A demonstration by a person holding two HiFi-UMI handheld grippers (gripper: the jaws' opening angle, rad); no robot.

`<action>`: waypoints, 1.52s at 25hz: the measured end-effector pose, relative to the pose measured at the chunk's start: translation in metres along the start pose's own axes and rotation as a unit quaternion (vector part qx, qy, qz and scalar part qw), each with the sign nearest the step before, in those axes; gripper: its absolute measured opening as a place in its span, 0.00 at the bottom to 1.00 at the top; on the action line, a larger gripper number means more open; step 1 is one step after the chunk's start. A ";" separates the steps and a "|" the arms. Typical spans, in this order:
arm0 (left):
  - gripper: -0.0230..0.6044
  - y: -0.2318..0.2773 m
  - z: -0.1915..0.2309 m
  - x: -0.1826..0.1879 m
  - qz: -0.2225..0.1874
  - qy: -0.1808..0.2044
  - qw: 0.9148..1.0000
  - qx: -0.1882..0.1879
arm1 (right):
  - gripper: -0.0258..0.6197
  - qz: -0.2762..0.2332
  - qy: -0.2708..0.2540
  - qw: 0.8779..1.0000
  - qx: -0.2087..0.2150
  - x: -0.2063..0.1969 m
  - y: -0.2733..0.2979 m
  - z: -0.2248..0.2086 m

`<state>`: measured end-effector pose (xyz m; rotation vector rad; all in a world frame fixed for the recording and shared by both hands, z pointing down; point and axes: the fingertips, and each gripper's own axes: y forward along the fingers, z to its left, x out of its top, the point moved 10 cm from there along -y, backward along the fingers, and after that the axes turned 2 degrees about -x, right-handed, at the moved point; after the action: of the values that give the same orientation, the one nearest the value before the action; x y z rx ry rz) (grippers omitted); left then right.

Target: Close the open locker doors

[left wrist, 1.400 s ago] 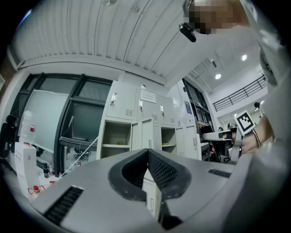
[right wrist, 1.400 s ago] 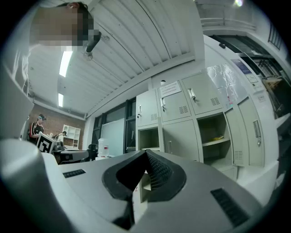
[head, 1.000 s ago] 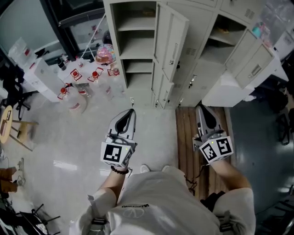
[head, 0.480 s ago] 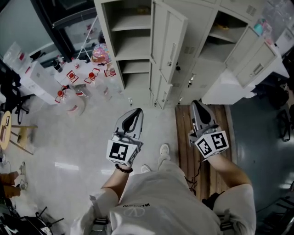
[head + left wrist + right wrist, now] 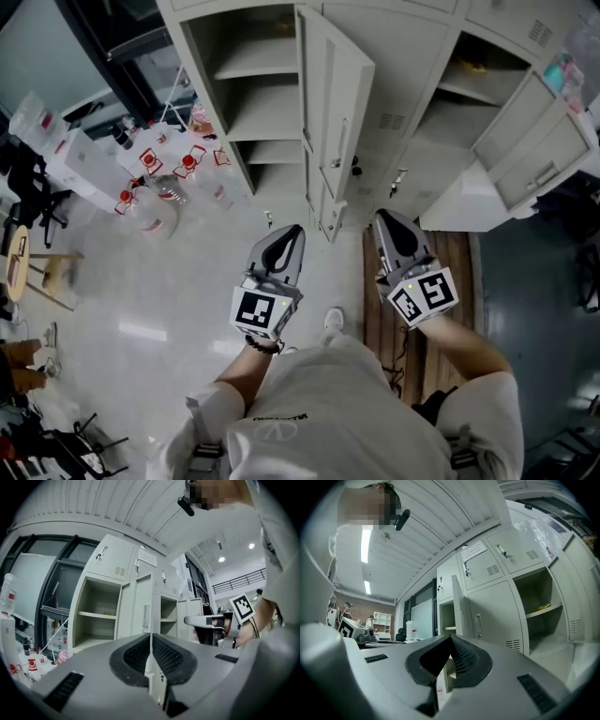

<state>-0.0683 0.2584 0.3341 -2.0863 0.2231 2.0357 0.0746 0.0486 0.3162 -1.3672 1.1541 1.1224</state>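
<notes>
Glossy pale floor [image 5: 187, 300] runs up to a bank of pale grey sheet-metal lockers [image 5: 403, 103] with flat, square-edged panels. At the floor's left edge clear plastic bottles [image 5: 155, 211] with red-and-white labels stand crowded together beside a white bench. Next comes the left open compartment [image 5: 248, 94], a tall box crossed by flat shelves; a small yellowish scrap on one shelf is too small to tell. Its door [image 5: 333, 122] stands swung out towards the person, a narrow panel with a long recessed handle. Below it the left gripper [image 5: 295, 230] points at the lockers, its smooth grey shells ending in black ribbed pads; the left gripper view shows the pads pressed together with nothing between them. The right gripper [image 5: 382, 217], just beside it, likewise has its jaws closed and empty, and hangs above the far edge of a slatted brown wooden board [image 5: 384, 300] lying on the floor. Behind it a closed locker front bears small vent slots. Further right the second open compartment [image 5: 478, 84] holds a yellowish thing [image 5: 473, 66] on its upper shelf, and its door [image 5: 548, 150] hangs wide open to the right.
</notes>
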 end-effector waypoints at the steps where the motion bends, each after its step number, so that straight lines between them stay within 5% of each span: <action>1: 0.04 0.011 -0.002 -0.002 0.004 0.000 1.000 0.001 | 0.06 0.000 0.003 1.000 0.003 -0.001 0.005 -0.008; 10: 0.05 0.087 -0.017 -0.022 0.025 -0.007 0.999 0.023 | 0.06 0.013 0.024 0.998 0.049 -0.012 0.040 -0.070; 25: 0.25 0.156 -0.009 -0.056 0.063 -0.006 0.996 0.058 | 0.06 0.029 0.026 0.997 0.071 -0.027 0.071 -0.093; 38: 0.17 0.158 0.004 -0.068 0.073 -0.003 0.995 0.061 | 0.06 0.012 0.004 0.995 0.100 -0.012 0.095 -0.077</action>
<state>-0.1152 0.1046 0.3941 -2.0447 0.4992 2.0517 -0.0172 -0.0328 0.3237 -1.2068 1.2554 0.9902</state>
